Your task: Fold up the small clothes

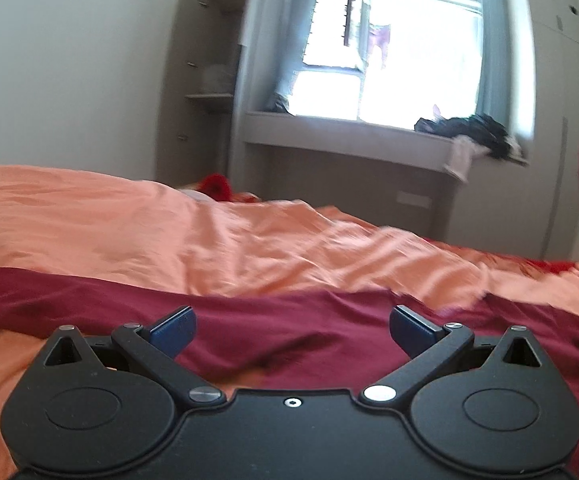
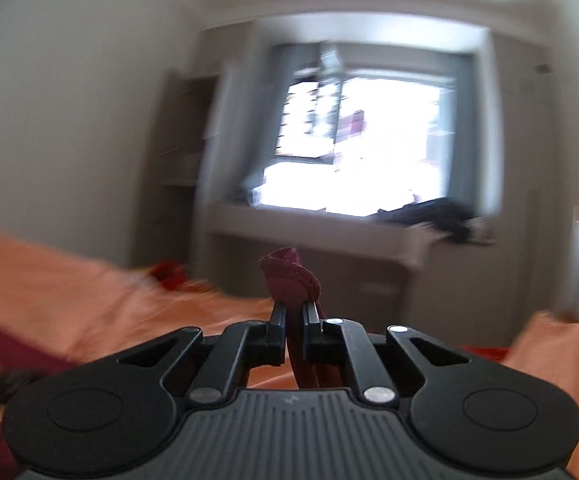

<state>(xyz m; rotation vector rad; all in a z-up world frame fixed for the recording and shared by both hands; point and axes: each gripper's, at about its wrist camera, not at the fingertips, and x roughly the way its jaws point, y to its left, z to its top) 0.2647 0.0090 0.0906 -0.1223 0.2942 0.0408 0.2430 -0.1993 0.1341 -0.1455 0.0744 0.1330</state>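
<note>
My left gripper point(image 1: 292, 330) stands wide and empty above the maroon garment point(image 1: 297, 320), which lies spread on the orange bedsheet point(image 1: 169, 220). My right gripper point(image 2: 294, 316) pinches a hemmed fold of that garment, raised toward the window point(image 2: 353, 148). Dark clothes point(image 1: 469, 130) heap on the sill; an open cabinet point(image 1: 205, 80) stands left. I read no writing.

Left matte-black plastic two-finger gripper point(image 1: 291, 330): twin round-lobed housings with oval recesses, triangular cut-outs, silver pivot pins, one central hex screw, blue rectangular finger pads point(image 1: 173, 332).

Right matte-black two-finger gripper point(image 2: 294, 316): same lobed linkage and silver pins, ribbed grey centre plate with small embossed mark, narrow black fingers point(image 2: 277, 320).
</note>
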